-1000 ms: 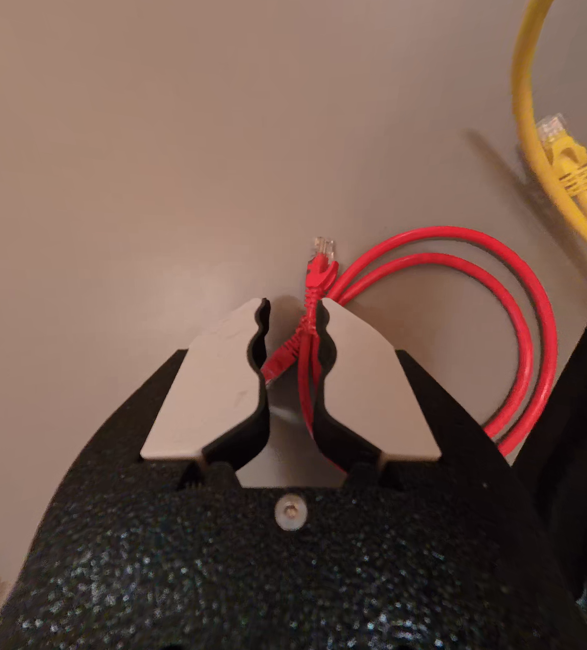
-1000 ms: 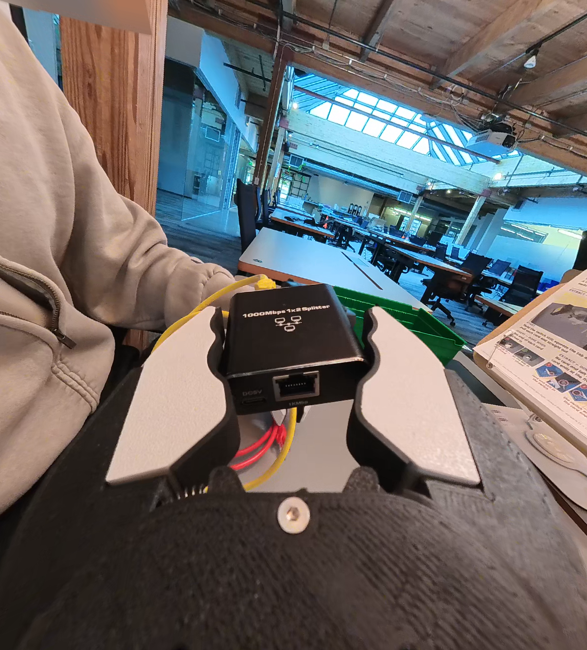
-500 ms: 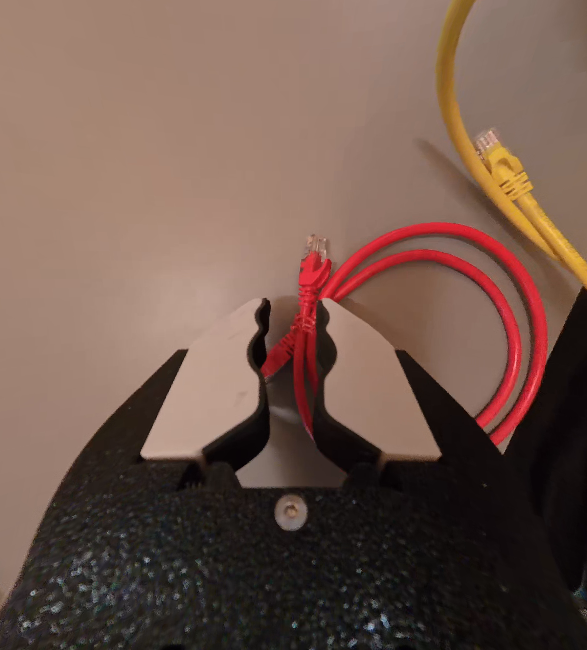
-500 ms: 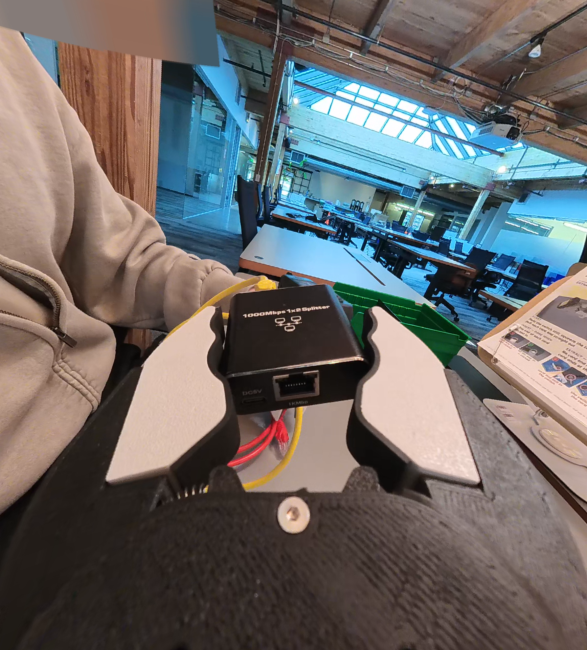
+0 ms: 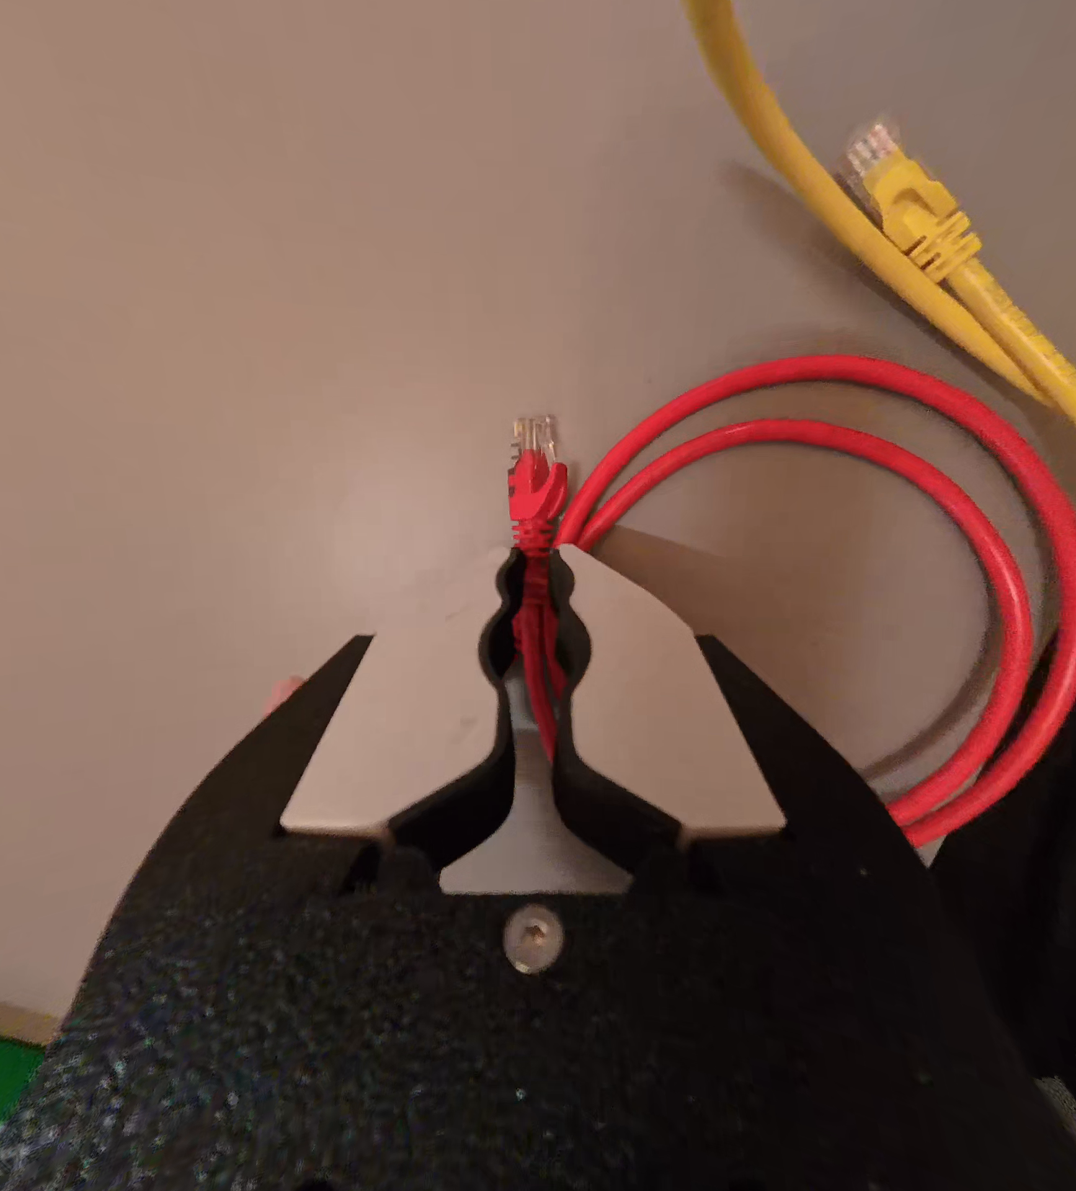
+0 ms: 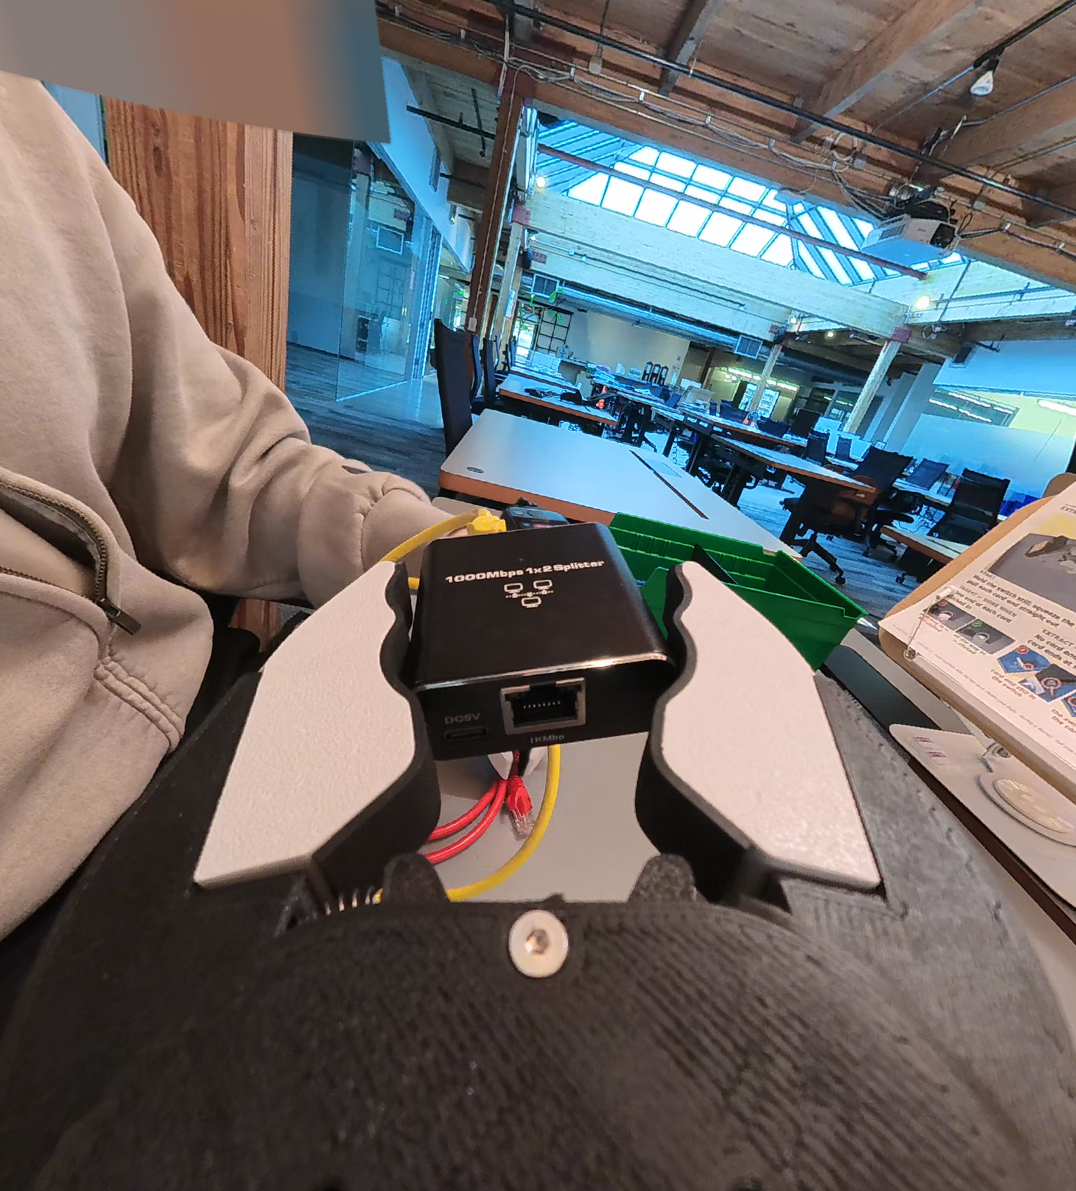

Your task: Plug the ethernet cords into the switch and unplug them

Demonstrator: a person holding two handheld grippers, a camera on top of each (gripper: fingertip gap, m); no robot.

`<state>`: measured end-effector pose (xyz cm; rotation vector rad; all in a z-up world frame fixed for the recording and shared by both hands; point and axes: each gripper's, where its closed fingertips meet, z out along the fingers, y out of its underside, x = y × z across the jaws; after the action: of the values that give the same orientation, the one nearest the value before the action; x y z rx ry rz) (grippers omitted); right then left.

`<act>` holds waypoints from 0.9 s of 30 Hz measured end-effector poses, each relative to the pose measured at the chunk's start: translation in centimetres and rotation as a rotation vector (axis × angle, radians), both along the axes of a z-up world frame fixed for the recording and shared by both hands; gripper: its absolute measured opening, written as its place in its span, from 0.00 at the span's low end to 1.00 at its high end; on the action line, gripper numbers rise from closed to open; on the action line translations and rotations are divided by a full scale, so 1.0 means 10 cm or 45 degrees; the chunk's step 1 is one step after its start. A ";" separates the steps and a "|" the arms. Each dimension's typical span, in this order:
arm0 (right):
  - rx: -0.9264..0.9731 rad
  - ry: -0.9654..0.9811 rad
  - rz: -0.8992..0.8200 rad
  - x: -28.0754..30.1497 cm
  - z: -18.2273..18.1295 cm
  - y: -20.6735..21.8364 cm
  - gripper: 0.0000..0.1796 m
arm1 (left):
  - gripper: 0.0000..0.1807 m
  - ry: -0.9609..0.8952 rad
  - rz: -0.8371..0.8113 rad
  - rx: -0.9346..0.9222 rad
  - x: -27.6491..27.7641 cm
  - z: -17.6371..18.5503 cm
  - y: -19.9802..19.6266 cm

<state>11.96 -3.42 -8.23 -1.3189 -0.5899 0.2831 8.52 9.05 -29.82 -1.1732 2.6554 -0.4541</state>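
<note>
While your left tool (image 5: 536,567) is pressed together on the red cord (image 5: 1012,619) just behind its plug (image 5: 535,477), the clear tip of that plug sticks out past the fingers and points away from you over the pale surface (image 5: 232,290). The rest of the red cord curls in a double loop off to the right of the tool. Farther right lies a yellow cord (image 5: 844,213), its own plug (image 5: 902,193) free and resting beside a run of the same cord. Your right tool (image 6: 538,651) pinches the black switch (image 6: 528,612) by its two sides, held level with one empty port (image 6: 543,704) facing you. At the far end of the switch a yellow plug (image 6: 482,521) sits close against it, though the view does not make clear whether it is seated in a port. Below the switch you can see the red plug (image 6: 519,802) and a bend of yellow cord on the surface. A green bin (image 6: 773,593) stands behind the switch, a printed sheet (image 6: 1038,619) leans at the right, and your grey sleeve (image 6: 251,477) fills the left.
</note>
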 end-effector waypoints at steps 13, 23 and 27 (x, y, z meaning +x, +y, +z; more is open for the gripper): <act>0.005 -0.004 0.000 -0.02 0.02 0.00 0.43 | 0.04 -0.041 0.017 0.130 0.09 -0.05 0.01; 0.014 -0.009 -0.018 0.01 0.04 -0.06 0.43 | 0.16 -0.313 0.207 0.070 0.13 0.01 0.11; 0.026 0.007 -0.032 0.07 0.04 -0.08 0.43 | 0.12 -0.317 0.207 0.046 0.12 -0.01 0.08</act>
<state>12.67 -4.26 -7.84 -1.3048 -0.5703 0.2596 9.70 9.85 -29.89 -1.2226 2.3283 -0.4864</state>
